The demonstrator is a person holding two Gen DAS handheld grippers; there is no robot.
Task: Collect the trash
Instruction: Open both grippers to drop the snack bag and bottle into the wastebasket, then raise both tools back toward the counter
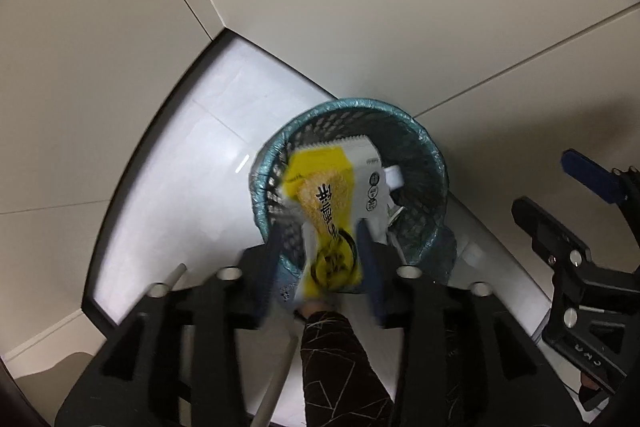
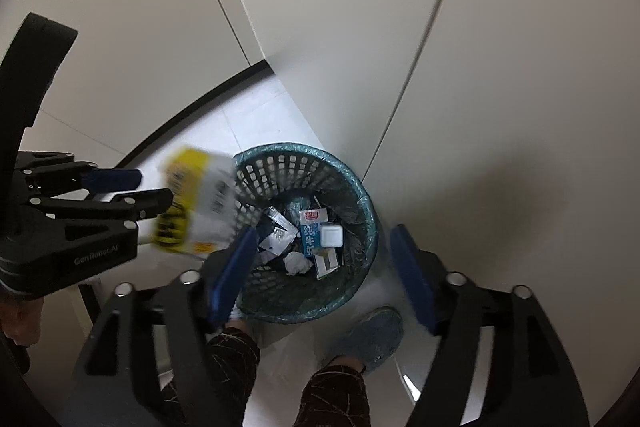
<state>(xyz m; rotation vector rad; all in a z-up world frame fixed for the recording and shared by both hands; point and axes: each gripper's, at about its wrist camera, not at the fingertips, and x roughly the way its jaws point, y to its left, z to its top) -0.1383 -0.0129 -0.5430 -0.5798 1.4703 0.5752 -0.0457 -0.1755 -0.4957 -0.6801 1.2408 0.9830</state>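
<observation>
A yellow and white snack wrapper (image 1: 336,203) hangs between the fingers of my left gripper (image 1: 320,259), over the near rim of a dark mesh trash basket (image 1: 424,163) with a teal liner. The fingers stand apart beside the wrapper; whether they still touch it is blurred. In the right wrist view the wrapper (image 2: 200,203) sits at the tips of the left gripper (image 2: 152,193), left of the basket (image 2: 280,171). My right gripper (image 2: 324,267) is open and empty above the basket, which holds a milk carton (image 2: 314,231), crumpled paper (image 2: 296,263) and other trash.
The basket stands on a white tiled floor (image 1: 192,163) in a corner of beige cabinet panels (image 2: 340,27). The person's patterned trouser legs (image 2: 336,395) and a blue slipper (image 2: 372,335) are just in front of the basket.
</observation>
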